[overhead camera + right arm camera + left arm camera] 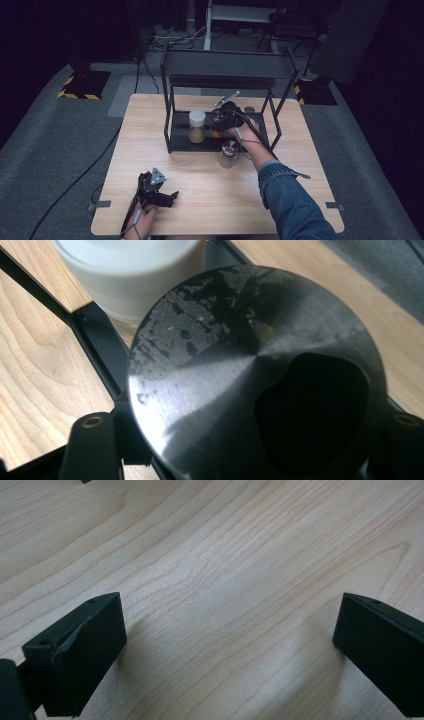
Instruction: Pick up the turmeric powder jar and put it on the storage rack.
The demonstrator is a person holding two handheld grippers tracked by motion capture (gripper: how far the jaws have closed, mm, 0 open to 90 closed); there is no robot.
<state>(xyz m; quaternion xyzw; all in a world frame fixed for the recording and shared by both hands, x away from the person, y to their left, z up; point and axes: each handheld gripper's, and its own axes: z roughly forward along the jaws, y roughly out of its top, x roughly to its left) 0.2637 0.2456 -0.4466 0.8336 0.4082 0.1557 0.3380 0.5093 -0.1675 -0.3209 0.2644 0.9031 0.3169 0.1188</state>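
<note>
Right gripper [223, 120] clamped on a jar with a dark metal lid [255, 375], jaws hugging the lid's sides at about 9 and 3 o'clock in the right gripper view — held low over the bottom shelf of the black rack [172, 107], toward its middle. Probably glass under that lid with amber-brown contents, so stiff, fairly weighty for its size, breakable and slick; best taken around the lid or just below it, upright, with a firm squeeze. Brushed, scuffed metal on top, likely smooth enough to slip if tilted. Close at 9 o'clock from the held jar: a white-lidded jar [196, 126] of tan powder, standing on the same shelf, near enough to be knocked. At 6 o'clock, off the rack on the wooden table [310, 165], another metal-lidded jar [229, 153], upright. Rack posts and upper shelf crowd the approach — little headroom, so a low, level path in and out seems wise. Left gripper [165, 196] resting at the table's near edge, about 7 o'clock, jaws wide apart and empty.
</note>
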